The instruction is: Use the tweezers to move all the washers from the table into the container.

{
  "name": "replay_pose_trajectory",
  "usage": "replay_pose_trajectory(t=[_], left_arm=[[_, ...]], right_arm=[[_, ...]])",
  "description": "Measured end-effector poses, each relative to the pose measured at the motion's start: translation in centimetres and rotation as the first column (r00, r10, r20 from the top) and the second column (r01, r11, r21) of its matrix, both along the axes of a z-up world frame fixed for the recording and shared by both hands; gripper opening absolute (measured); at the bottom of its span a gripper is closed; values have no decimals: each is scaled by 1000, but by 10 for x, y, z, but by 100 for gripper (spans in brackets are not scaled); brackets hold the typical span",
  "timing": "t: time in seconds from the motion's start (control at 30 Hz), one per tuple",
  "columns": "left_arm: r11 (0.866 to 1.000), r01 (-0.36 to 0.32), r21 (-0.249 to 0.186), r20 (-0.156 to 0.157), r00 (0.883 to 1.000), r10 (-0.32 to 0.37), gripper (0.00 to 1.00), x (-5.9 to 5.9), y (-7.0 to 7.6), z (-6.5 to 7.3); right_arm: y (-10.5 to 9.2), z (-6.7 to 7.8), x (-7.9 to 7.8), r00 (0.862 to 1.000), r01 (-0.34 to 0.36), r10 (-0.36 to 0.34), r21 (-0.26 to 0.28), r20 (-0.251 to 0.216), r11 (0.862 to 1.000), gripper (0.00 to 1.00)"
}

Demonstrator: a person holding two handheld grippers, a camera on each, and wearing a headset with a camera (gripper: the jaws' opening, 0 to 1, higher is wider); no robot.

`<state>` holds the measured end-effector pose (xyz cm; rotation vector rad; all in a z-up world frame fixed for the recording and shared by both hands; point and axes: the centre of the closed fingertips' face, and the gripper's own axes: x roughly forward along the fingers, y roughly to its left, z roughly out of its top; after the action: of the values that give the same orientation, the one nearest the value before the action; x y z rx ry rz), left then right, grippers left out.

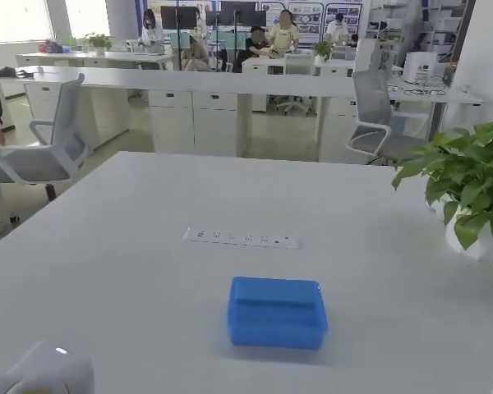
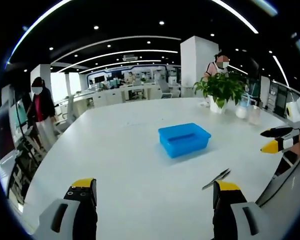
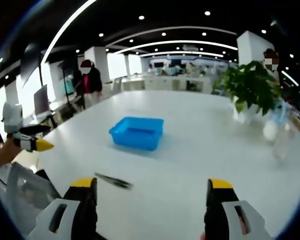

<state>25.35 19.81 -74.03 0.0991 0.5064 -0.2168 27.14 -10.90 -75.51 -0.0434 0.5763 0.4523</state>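
Observation:
A blue plastic container (image 1: 277, 312) sits open on the white table (image 1: 148, 271), near its front. Metal tweezers (image 2: 216, 179) lie flat on the table beside my left gripper's right jaw; in the right gripper view the tweezers (image 3: 113, 181) lie just ahead of the left jaw. My left gripper (image 2: 154, 192) is open with nothing between its jaws, low over the table, the container (image 2: 184, 139) ahead of it. My right gripper (image 3: 151, 192) is open too, facing the container (image 3: 137, 132). Each gripper appears in the other's view: right (image 2: 264, 141), left (image 3: 46, 137).
A white power strip (image 1: 242, 239) lies behind the container. A potted plant (image 1: 468, 185) stands at the table's right edge, with clear bottles (image 3: 271, 129) near it. Office chairs (image 1: 45, 156) and desks stand beyond. People stand by the table (image 2: 40, 107).

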Motion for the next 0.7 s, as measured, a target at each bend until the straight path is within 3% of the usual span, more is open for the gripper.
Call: replay_pose_trajectory(t=[0.17, 0.33, 0.5, 0.7], left_arm=[[999, -34, 3, 26, 999, 34, 99, 1, 4, -1], [999, -36, -8, 15, 999, 36, 99, -2, 4, -5], [999, -23, 46, 20, 1000, 22, 99, -2, 2, -7], [998, -15, 58, 20, 1000, 14, 99, -2, 2, -9]], right_arm=[[-3, 0, 1, 1000, 12, -12, 1, 0, 1000, 89], [-3, -1, 0, 1000, 14, -14, 0, -4, 1000, 89], [-4, -1, 1, 1000, 22, -22, -1, 0, 1000, 90], [-7, 1, 3, 999, 37, -37, 27, 7, 999, 91]])
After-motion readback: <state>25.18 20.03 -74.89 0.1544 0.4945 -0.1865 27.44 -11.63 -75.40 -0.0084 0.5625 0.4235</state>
